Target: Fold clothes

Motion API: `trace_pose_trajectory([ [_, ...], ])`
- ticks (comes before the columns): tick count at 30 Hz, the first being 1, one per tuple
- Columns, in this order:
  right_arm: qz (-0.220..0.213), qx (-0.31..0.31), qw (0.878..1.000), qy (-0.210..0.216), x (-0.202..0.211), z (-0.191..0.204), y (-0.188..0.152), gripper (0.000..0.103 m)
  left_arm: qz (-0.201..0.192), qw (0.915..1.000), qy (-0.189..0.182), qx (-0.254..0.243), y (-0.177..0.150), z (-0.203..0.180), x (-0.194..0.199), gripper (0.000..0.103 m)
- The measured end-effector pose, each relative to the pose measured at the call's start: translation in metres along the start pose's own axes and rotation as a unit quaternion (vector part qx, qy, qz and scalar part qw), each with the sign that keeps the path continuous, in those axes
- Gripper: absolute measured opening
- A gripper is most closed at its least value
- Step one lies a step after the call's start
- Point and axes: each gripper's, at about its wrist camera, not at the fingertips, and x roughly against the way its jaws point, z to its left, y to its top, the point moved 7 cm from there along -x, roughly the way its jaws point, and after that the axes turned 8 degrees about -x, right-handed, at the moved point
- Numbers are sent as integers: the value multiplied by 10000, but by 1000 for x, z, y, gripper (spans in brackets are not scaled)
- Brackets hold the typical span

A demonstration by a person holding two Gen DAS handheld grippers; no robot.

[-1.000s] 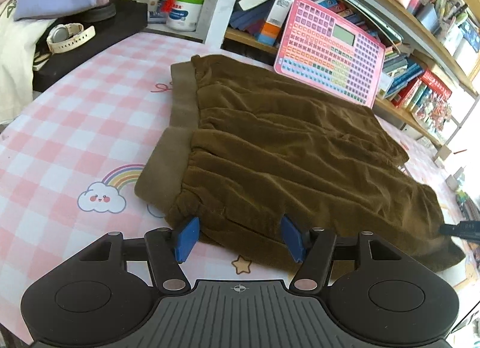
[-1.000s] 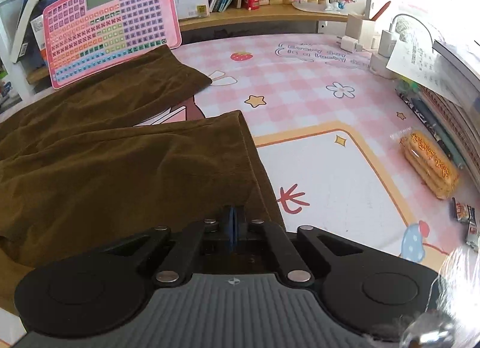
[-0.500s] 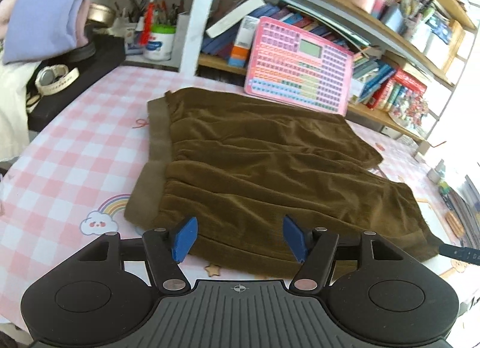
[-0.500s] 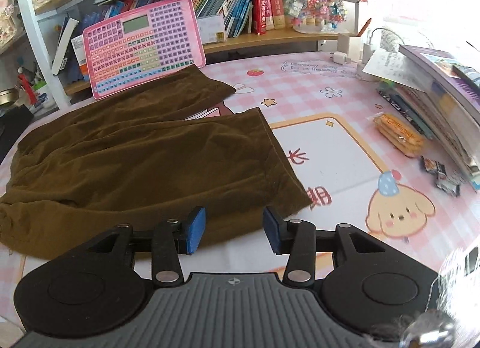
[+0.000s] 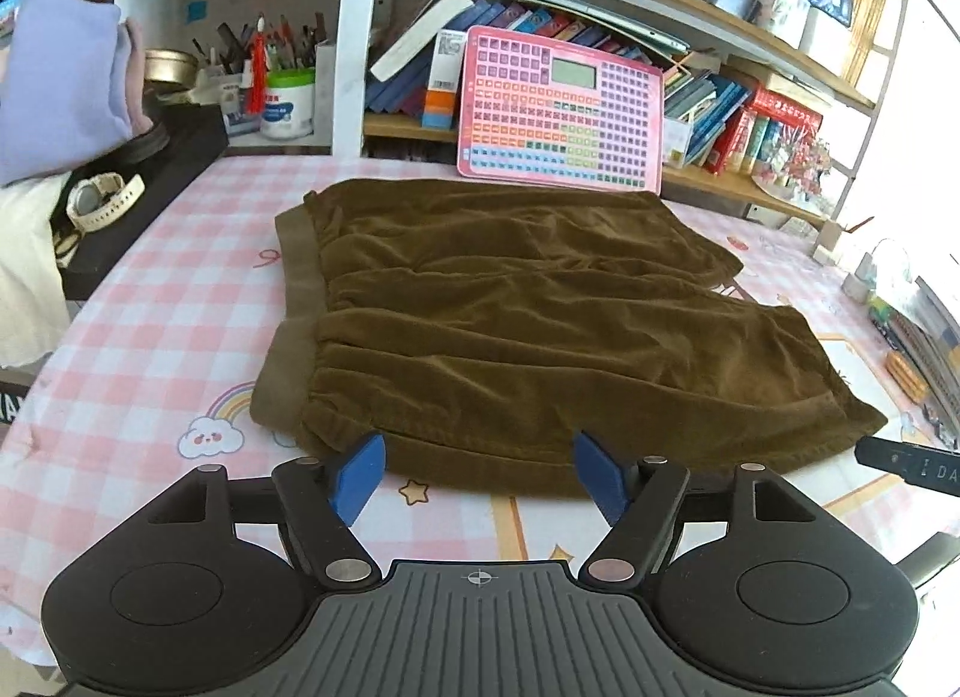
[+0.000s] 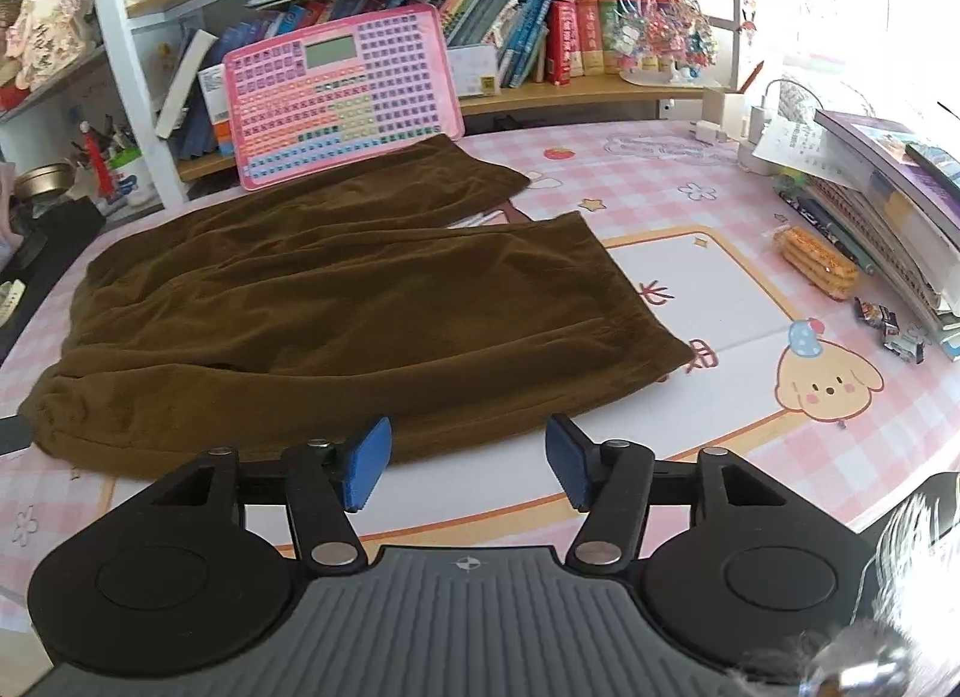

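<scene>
Your left claw [image 5: 479, 475] is spread wide with nothing between its blue pads [image 5: 359, 478]; it hangs just short of the near edge of the brown shorts [image 5: 510, 325], close to the waistband [image 5: 294, 307] end. Your right claw [image 6: 465, 469] is open about as far and also holds nothing, sitting just off the same near edge, closer to the leg openings.

The shorts lie flat and spread out on the pink checked tabletop [image 5: 168, 313], waistband to your left, the two legs pointing right with a narrow gap between them. The far leg reaches almost to the pink keyboard toy [image 5: 561, 111] leaning against the bookshelf [image 5: 750, 78]; in the right wrist view you see that toy [image 6: 342, 96] just behind the shorts [image 6: 336, 313]. A packet of biscuits [image 6: 819, 262] and a stack of books [image 6: 888, 199] sit well apart to the right.
</scene>
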Motion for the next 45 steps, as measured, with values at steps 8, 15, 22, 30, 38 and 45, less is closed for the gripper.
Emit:
trace_pose_trajectory([
  [8,-133,234,9994,-217,11,19,-13,81,-35,9998,118,-147,-4,-10,8,82],
  [15,-225,353,9986,-314,15,24,-13,84,-1,9996,213,-210,-5,-10,9,82],
  [22,-205,372,9986,-328,16,24,-14,84,16,9993,259,-272,-6,-12,9,82],
  [30,-214,355,9986,-329,14,22,-11,86,8,9991,275,-319,-2,-14,5,83],
  [38,-173,338,9988,-299,1,19,-3,86,90,9986,339,-398,9,-20,-12,83],
  [45,-35,352,9989,-307,-24,8,11,86,251,9981,399,-392,20,-31,-38,83],
])
